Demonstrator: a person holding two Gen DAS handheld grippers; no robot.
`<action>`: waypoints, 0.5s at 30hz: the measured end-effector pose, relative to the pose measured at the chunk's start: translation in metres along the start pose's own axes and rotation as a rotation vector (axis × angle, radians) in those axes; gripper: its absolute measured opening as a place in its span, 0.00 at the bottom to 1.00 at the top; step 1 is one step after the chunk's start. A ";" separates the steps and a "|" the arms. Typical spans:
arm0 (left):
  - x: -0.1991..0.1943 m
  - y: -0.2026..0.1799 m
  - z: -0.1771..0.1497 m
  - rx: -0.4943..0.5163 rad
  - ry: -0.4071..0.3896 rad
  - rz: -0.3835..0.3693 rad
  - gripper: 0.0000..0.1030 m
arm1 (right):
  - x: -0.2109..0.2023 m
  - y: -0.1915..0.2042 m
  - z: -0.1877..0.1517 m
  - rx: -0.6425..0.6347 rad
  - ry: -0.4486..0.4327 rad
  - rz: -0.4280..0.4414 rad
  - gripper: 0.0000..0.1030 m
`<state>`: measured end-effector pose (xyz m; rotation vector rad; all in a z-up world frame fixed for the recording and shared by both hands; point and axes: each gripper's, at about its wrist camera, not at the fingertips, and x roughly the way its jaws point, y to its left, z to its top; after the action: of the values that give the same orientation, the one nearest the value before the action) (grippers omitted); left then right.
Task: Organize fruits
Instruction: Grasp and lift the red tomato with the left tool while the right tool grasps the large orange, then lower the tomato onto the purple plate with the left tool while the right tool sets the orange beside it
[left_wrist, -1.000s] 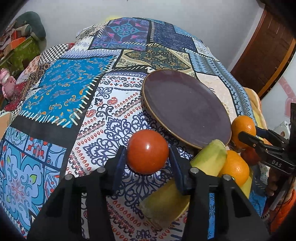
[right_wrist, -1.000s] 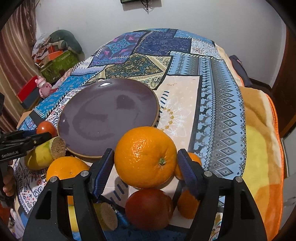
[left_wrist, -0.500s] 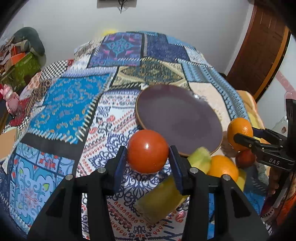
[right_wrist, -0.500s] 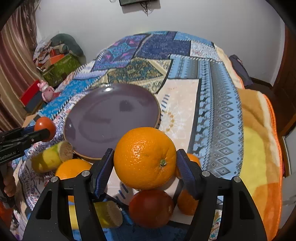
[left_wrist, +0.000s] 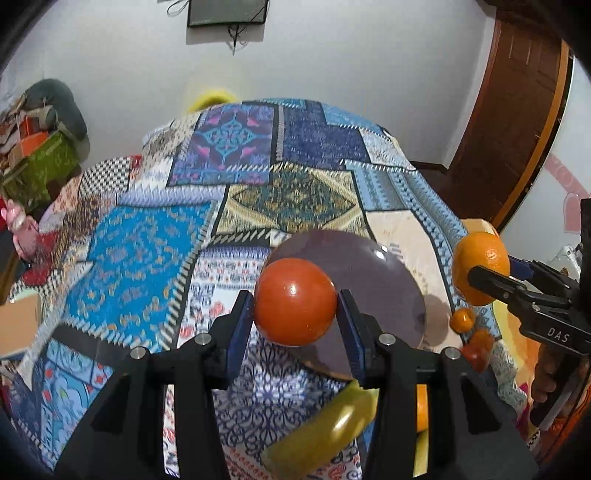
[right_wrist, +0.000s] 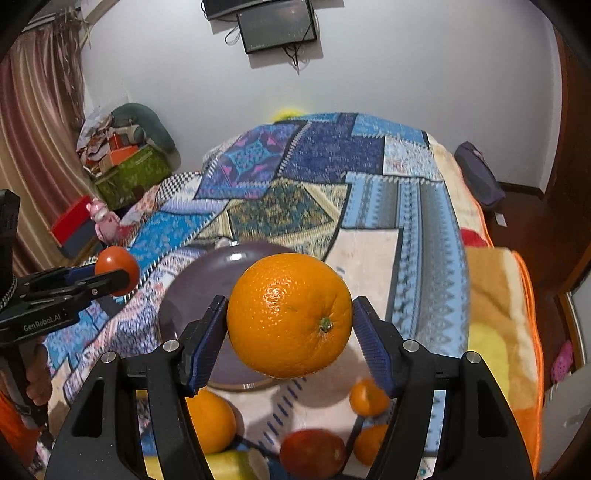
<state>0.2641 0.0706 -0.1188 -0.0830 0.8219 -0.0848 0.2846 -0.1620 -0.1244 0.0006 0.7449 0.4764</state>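
Left gripper (left_wrist: 295, 314) clamped on glossy round red tomato (left_wrist: 294, 301), held in air above near edge of round dark purple plate (left_wrist: 384, 291). Right gripper (right_wrist: 290, 325) clamped on large dimpled orange (right_wrist: 289, 315), raised over patchwork bedspread (right_wrist: 373, 251). Loose fruits below: small orange (right_wrist: 367, 398), red tomato (right_wrist: 313, 452).

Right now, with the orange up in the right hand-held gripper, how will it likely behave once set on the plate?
The orange is round and smooth, so it may well roll when released. The plate looks shallow and glossy, so its low rim probably won't hold the fruit. The right hand-held gripper touches only its two sides, so it looks firm, not squashy.
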 end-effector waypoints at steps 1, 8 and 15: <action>0.000 -0.001 0.003 0.002 -0.005 0.000 0.45 | 0.001 0.000 0.002 0.001 -0.004 0.000 0.63; 0.020 -0.001 0.017 -0.017 0.025 -0.030 0.45 | 0.022 0.007 0.018 -0.008 0.008 0.008 0.63; 0.056 -0.002 0.016 -0.004 0.097 -0.011 0.45 | 0.050 0.014 0.023 -0.040 0.063 0.019 0.63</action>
<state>0.3137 0.0632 -0.1485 -0.0878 0.9185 -0.0979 0.3253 -0.1250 -0.1376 -0.0444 0.7973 0.5109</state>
